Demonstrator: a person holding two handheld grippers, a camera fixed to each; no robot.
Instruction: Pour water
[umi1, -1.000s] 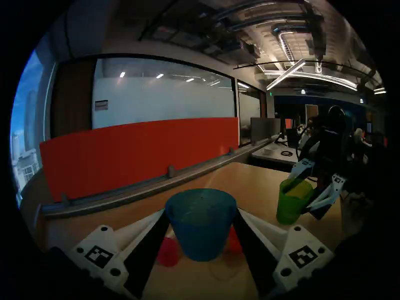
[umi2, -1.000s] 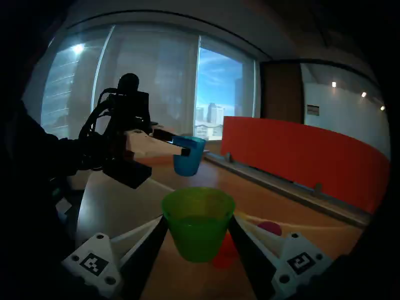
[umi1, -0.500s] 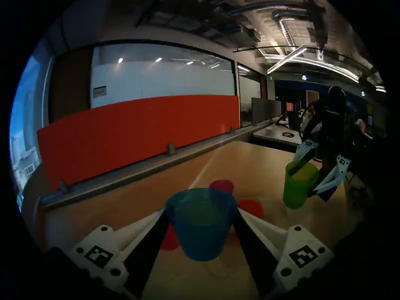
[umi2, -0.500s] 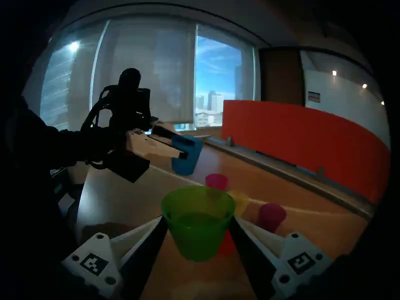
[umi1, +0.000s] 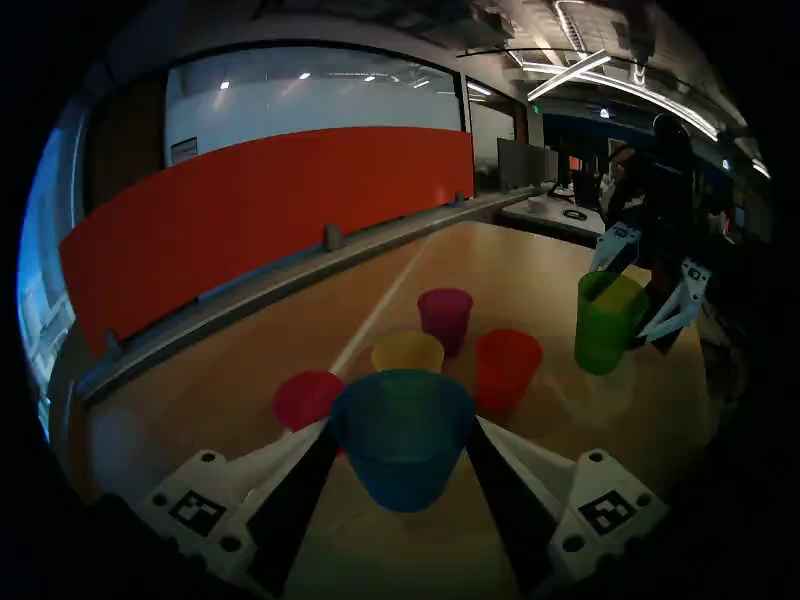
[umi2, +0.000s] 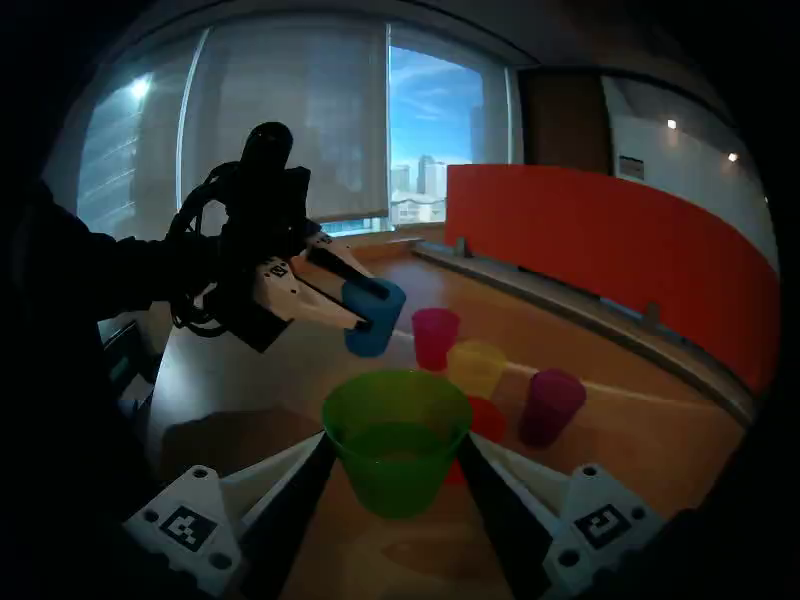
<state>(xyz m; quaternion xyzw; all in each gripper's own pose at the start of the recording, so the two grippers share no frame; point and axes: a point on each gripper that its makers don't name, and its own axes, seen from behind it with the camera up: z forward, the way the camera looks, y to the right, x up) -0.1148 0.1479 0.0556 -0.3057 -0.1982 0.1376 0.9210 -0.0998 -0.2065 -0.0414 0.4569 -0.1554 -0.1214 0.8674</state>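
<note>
Office desk (umi1: 500, 260): blue cup (umi1: 403, 455), green cup (umi2: 397, 460) at its two o'clock, likely light, squashable plastic; left gripper (umi1: 403, 435) jaws clamp blue mid-wall, right gripper (umi2: 397, 440) jaws clamp green.

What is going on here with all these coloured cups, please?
A person holds a gripper in each hand. The left gripper is shut on a blue cup, and the right gripper is shut on a green cup that seems to hold some liquid. Both are held above a wooden table, where a pink cup, a yellow cup, a magenta cup and a red cup stand close together. Nothing is being poured yet.
</note>
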